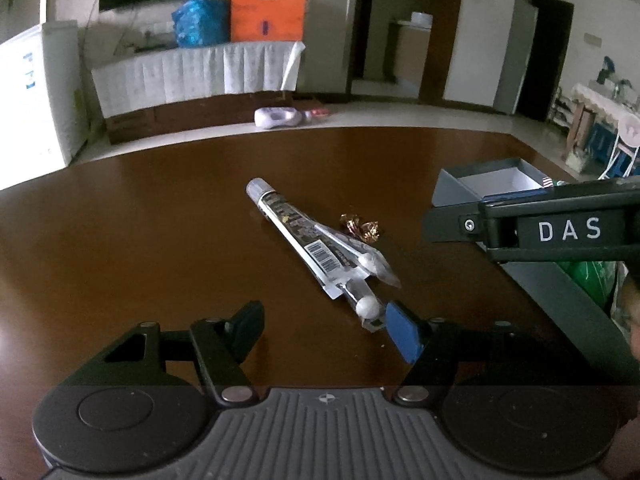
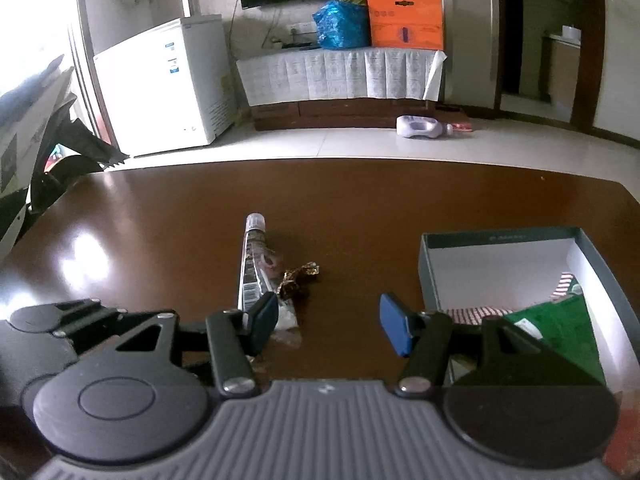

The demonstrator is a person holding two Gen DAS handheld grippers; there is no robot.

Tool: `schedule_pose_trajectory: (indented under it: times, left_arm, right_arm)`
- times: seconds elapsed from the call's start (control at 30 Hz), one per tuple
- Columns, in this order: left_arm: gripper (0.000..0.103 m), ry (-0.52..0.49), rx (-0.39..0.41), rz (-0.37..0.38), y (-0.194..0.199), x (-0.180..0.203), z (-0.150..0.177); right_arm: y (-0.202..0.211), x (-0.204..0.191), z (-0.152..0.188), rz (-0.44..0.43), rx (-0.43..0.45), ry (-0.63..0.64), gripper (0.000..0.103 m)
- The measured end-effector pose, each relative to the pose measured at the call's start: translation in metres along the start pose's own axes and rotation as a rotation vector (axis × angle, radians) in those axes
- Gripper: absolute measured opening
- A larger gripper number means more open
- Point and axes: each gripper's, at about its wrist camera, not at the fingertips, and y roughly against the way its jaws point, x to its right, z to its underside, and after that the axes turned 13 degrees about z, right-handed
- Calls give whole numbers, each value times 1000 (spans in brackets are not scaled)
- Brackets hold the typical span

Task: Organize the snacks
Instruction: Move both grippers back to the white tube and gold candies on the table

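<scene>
A long clear-wrapped snack tube with a barcode lies on the brown table, with a small gold-foil candy beside it. My left gripper is open and empty, its right pad near the tube's near end. The right gripper shows in the left wrist view by the box. In the right wrist view my right gripper is open and empty, with the tube and candy ahead at left. An open grey box at right holds green and red-striped packets.
The table's far edge drops to a tiled floor with a white bottle lying on it. A white freezer and a covered cabinet with blue and orange bags stand beyond.
</scene>
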Motion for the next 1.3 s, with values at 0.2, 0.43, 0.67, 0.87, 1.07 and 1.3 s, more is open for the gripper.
schedule_pose_trajectory:
  times: [0.2,0.43,0.67,0.87,1.07,1.3]
  left_arm:
    - [67,9,15,-6,-11,1,-3]
    - [62,-12,4,-50,-24,4,-4]
    - [37,-22,9,-53,-17,-3,-2]
    - [25,-25,4,-33,-14,-8,-2]
    - [20,-22,3,-29,-7,-15,1]
    - [20,-4,0,-28,-1,-21,2]
  right_arm:
    - [-1,0,3,-12,-11,-3,58]
    - [-4,0,3,-16,-18,-12,58]
    - [-13,-9,5,-32,-36,30,58]
    - [-27,-19,7,-48,-63,53,58]
    - [-33,-30,8,-60,-60,59,58]
    - [-45,-35,-2,-50,-19,-1,58]
